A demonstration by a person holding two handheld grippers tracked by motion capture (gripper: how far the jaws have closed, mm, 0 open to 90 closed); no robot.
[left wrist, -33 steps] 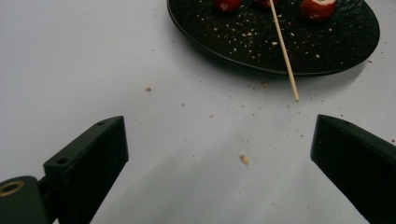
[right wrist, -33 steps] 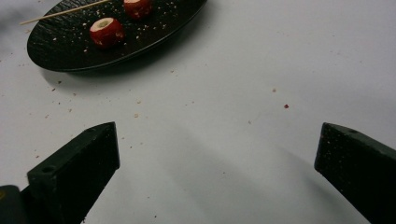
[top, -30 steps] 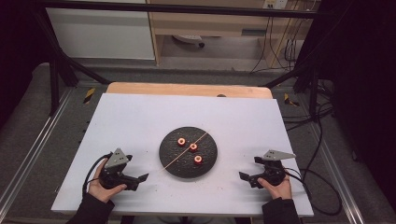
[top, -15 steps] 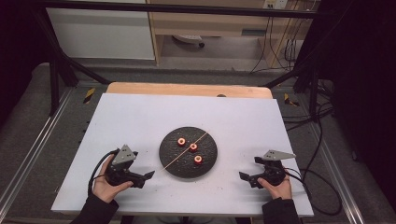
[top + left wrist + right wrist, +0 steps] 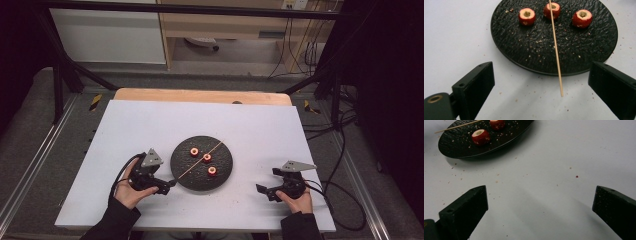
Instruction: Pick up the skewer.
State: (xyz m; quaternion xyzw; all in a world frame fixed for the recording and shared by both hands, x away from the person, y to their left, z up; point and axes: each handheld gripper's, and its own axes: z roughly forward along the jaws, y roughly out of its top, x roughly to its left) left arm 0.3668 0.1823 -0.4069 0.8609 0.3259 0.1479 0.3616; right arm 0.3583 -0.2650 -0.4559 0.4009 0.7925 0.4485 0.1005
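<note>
**A:** What is the step in hand, and how is it done well?

**B:** The left tongs point(image 5: 169, 185) face the near end of the thin wooden skewer point(image 5: 556, 53), which lies across the round black textured plate point(image 5: 529, 53) and overhangs its rim onto the white tabletop point(image 5: 260, 125). Judged from this, the step is to take hold of that free end. The tongs should advance low and level so that the stick passes midway between the jaws, then close on the overhanging part, clear of the rim. A grip too near the tip may let the stick pivot; one too high may push it off the plate.

**A:** How do the left tongs stand?

**B:** Wide apart, holding nothing. In the left gripper view the skewer's tip lies between the two jaws but ahead of them, touching neither.

**A:** And the right tongs point(image 5: 264, 190)?

**B:** Also wide and empty, low over bare tabletop near the person's right hand point(image 5: 296, 200), well apart from the plate.

**A:** What else lies on the plate?

**B:** Three small red cored fruit pieces point(image 5: 526, 16), upright with pale hollow centres. The skewer crosses over the middle one; whether it pierces it cannot be told. Crumbs are scattered on the plate and the tabletop.
</note>
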